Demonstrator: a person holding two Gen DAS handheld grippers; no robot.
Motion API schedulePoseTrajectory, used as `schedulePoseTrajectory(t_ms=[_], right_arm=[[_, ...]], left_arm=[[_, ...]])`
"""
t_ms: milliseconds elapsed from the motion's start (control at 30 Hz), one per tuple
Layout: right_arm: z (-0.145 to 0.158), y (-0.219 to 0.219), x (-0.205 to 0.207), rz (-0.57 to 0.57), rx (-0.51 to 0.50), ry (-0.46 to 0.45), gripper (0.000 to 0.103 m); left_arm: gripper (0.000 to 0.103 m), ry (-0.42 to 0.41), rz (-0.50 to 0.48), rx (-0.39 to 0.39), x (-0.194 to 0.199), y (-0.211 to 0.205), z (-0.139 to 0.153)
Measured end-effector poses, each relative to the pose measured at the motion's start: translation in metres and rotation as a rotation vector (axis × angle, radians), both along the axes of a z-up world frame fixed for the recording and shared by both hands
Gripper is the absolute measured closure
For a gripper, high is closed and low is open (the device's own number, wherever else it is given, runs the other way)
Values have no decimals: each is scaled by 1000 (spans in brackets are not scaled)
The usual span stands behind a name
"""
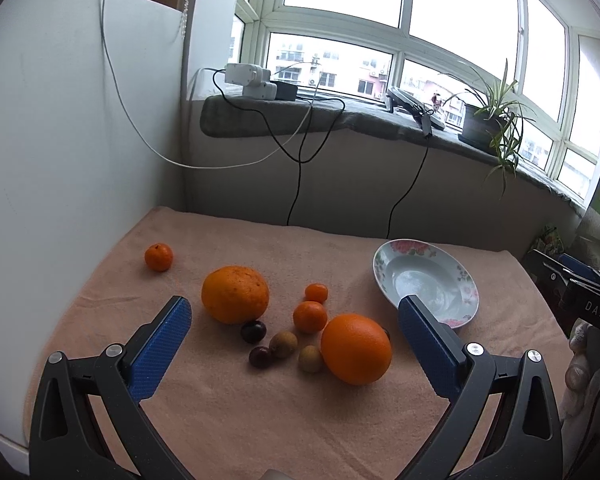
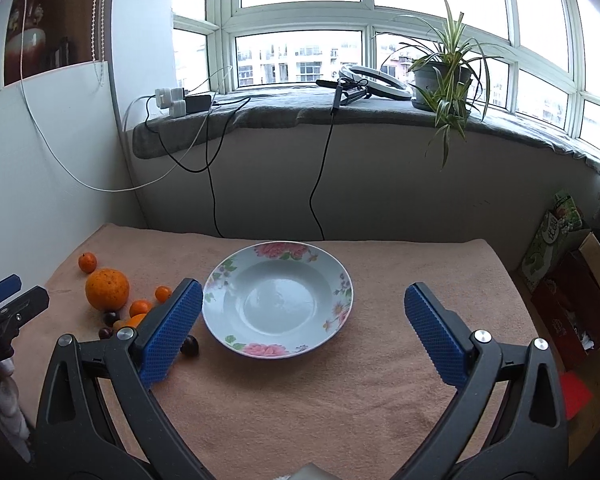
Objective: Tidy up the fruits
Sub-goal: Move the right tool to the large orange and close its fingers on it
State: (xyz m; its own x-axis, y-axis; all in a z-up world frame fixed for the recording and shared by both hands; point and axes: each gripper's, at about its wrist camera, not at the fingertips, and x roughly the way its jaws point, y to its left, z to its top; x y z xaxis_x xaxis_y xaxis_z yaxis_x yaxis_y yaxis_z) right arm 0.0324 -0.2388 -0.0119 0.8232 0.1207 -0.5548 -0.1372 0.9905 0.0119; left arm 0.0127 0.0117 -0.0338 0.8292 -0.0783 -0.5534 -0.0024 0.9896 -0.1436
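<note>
Fruit lies on a pink towel. Two large oranges sit among small tangerines, dark plums and tan longans. One tangerine lies apart at the far left. An empty floral plate sits right of the fruit. My left gripper is open above the fruit cluster, holding nothing. My right gripper is open and empty, hovering over the plate. A dark plum lies by the plate's left rim.
A white wall panel borders the towel on the left. A windowsill behind holds chargers, cables, a ring light and a potted plant. Boxes stand off the table's right edge.
</note>
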Motion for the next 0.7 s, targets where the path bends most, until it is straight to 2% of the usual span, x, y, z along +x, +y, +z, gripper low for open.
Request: schedulePoseTrajectory(t_ms=[200,300,400,467,700], right_arm=[[-22,16,13,151,88,113,10],[-36,26,20,215,125,190,21],[-48,33,27,274,174,264,21],[-53,41,31,322,192,291,21],[-62,74,44,435,191,364,22]], left_arm=[[9,68,-46,-65,8,1,-20],[14,106,-82,-115,11,0,-29],[17,146,-116,-162,14,-2,-39],[23,170,-141,-182,15,-5,-45],[30,232,-209,-232,19,-18,-64]])
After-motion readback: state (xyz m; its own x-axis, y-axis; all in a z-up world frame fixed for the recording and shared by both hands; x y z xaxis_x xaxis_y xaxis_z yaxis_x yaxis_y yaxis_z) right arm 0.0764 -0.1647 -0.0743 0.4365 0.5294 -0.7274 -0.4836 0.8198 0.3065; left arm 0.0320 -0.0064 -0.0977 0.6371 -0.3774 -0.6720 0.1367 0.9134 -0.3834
